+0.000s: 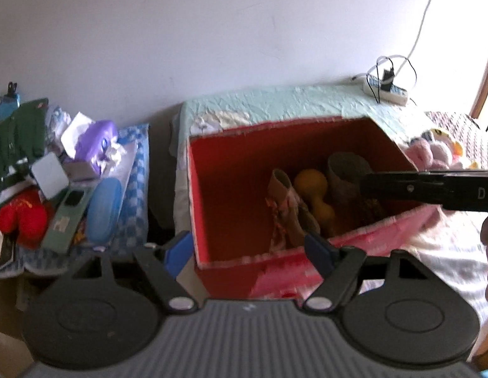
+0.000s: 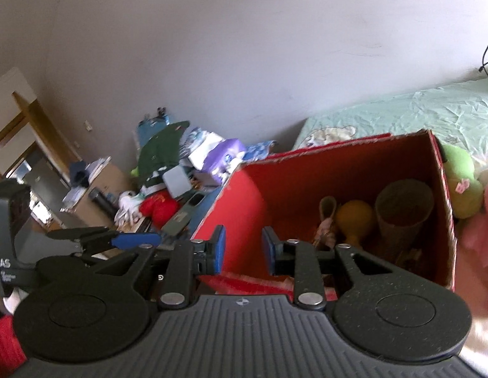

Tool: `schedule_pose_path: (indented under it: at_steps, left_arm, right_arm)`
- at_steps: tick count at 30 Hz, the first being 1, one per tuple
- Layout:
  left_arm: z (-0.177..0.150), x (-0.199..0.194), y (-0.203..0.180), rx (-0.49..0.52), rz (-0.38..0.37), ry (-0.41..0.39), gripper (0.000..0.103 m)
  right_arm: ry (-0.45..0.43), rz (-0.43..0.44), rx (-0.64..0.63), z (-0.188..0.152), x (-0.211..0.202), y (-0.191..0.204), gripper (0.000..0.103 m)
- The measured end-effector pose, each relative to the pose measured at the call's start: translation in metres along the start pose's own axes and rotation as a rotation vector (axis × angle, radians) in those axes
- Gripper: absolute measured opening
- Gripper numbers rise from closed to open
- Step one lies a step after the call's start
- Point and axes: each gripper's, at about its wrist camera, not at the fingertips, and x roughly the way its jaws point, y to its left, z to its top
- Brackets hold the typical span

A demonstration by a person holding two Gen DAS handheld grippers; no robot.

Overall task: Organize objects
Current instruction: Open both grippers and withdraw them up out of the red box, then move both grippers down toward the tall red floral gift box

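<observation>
With both your left gripper (image 1: 248,247) and right gripper (image 2: 243,249) spread and empty over the red box (image 2: 338,170), you look between picks, so next reach left to the clutter pile (image 1: 64,173).

"DA" — right tongs (image 1: 433,189); "AS" — left tongs (image 2: 10,252)

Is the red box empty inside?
No, the red box holds a yellow dumbbell, a brownish cup and a patterned cloth thing.
</observation>
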Motion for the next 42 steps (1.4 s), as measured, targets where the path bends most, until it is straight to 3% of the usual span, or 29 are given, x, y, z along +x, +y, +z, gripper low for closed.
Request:
schedule_pose_path:
  at_steps: [4, 12, 20, 34, 42]
  left_arm:
    - [-0.019, -0.005, -0.004, 0.018, 0.006, 0.026, 0.080]
    - [-0.056, 0.003, -0.002, -0.031, -0.072, 0.119, 0.085]
    - [-0.092, 0.033, 0.001, -0.116, -0.126, 0.263, 0.091]
    - [-0.103, 0.066, -0.004, -0.169, -0.185, 0.372, 0.094]
    - [-0.098, 0.072, -0.003, -0.186, -0.223, 0.384, 0.084]
  right_arm:
    - [0.034, 0.020, -0.002, -0.018, -0.003, 0.005, 0.029]
    - [0.170, 0.024, -0.034, -0.049, 0.014, 0.017, 0.030]
    - [0.332, -0.010, 0.105, -0.079, 0.045, 0.003, 0.036]
    - [0.452, -0.026, 0.260, -0.099, 0.061, -0.016, 0.037]
    - [0.474, -0.019, 0.276, -0.100, 0.063, -0.019, 0.041]
